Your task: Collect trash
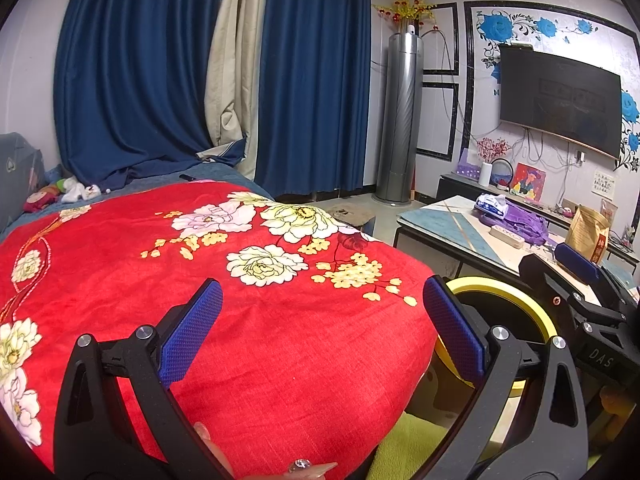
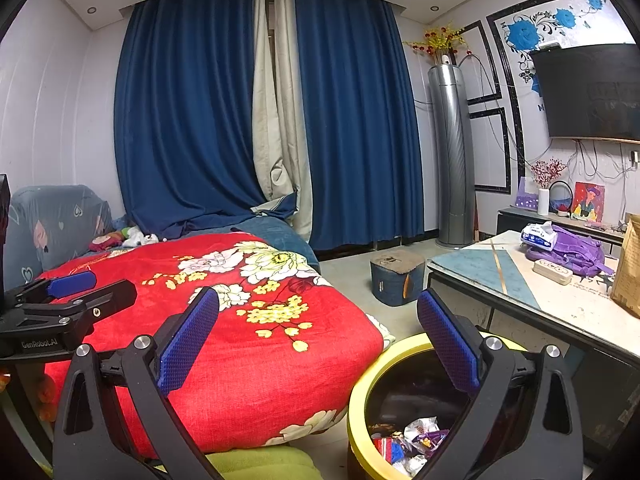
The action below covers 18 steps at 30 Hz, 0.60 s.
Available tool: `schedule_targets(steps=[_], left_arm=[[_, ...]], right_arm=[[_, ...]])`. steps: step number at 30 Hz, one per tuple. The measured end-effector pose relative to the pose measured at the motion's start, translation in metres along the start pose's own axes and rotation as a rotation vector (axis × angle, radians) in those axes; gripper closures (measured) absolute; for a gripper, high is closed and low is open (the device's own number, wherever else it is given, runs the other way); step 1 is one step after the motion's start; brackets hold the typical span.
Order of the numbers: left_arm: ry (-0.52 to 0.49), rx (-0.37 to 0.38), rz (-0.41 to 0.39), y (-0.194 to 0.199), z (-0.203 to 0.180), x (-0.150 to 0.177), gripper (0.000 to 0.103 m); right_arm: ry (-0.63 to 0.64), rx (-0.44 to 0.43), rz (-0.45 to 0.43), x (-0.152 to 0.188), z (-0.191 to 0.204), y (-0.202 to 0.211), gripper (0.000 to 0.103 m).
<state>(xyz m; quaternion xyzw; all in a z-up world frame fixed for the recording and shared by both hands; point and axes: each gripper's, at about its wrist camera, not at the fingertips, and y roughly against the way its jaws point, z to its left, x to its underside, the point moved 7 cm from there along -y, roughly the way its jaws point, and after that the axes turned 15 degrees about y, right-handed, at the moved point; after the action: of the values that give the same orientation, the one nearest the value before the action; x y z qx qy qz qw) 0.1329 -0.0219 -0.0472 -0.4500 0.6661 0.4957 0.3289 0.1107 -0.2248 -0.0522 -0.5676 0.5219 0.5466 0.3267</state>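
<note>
A yellow-rimmed trash bin [image 2: 360, 384] stands on the floor between the bed and the table. Several crumpled wrappers [image 2: 416, 440] lie inside it. My right gripper [image 2: 318, 340] is open and empty, its right finger over the bin's rim. My left gripper [image 1: 322, 332] is open and empty above the red floral blanket [image 1: 240, 320]. The bin's rim also shows in the left wrist view [image 1: 504, 292], behind the left gripper's right finger. The right gripper shows at the right edge of the left wrist view [image 1: 580, 280]. The left gripper shows at the left of the right wrist view [image 2: 72, 292].
A low table [image 2: 500, 292] at the right holds a tissue pack [image 2: 538, 236], a purple bag [image 2: 576, 252], a power strip [image 2: 552, 272] and a brown paper bag [image 2: 628, 268]. A blue stool [image 2: 396, 278] stands on the floor. Soft toys [image 2: 124, 238] lie at the bed's far end.
</note>
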Motion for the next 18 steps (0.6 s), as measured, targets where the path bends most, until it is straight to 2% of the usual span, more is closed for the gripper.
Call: schedule_targets(steps=[8,10,11,14,15,16,17,18], left_arm=[[0.004,-0.034,0.014,-0.004,0.008,0.004,0.011],[0.027,-0.038,0.018,-0.002,0.014,0.001,0.011],[0.042,-0.049,0.018,-0.001,0.020,-0.002,0.011],[0.102,-0.119,0.032,0.007,0.056,-0.018,0.011],[0.125,-0.161,0.039,0.013,0.080,-0.025,0.011],[0.139,-0.214,0.035,0.017,0.100,-0.030,0.011],[0.167,-0.330,0.029,0.028,0.144,-0.038,0.011],[0.193,-0.386,0.026,0.035,0.170,-0.042,0.011]], right_arm=[[-0.004,-0.005,-0.002,-0.001,0.000,-0.001,0.006],[-0.013,0.002,-0.008,-0.003,-0.002,-0.002,0.006],[-0.015,-0.021,0.001,-0.006,0.002,-0.005,0.006],[0.022,-0.110,-0.003,-0.025,0.030,-0.017,0.006],[0.035,-0.157,-0.002,-0.033,0.045,-0.023,0.006],[0.043,-0.219,0.010,-0.042,0.066,-0.032,0.006],[0.049,-0.297,0.036,-0.050,0.093,-0.043,0.006],[0.064,-0.413,0.085,-0.059,0.134,-0.059,0.006]])
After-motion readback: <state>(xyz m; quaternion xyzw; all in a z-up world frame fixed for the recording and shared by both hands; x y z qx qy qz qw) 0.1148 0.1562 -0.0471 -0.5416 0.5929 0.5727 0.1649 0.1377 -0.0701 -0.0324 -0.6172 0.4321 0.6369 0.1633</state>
